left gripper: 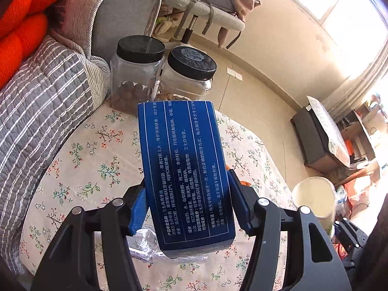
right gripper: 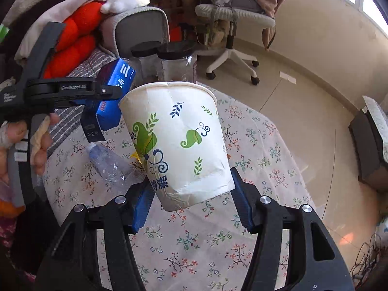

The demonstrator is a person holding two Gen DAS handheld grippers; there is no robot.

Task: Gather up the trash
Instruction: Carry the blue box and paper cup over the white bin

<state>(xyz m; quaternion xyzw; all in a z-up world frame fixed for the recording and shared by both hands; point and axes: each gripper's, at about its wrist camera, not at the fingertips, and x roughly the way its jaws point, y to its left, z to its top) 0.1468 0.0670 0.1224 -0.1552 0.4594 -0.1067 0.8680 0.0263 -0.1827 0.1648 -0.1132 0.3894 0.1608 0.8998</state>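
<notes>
My left gripper is shut on a blue toothpaste box with white print, held above the floral tablecloth. The box and left gripper also show at the left of the right wrist view. My right gripper is shut on a white paper cup with green leaf print, tilted, above the table. The cup shows at the right of the left wrist view. A crushed clear plastic bottle lies on the cloth under the left gripper; it also shows below the box.
Two clear jars with black lids stand at the table's far edge. A sofa with striped cover and orange cushions is left. An office chair stands behind. A dark low stool sits on the floor at right.
</notes>
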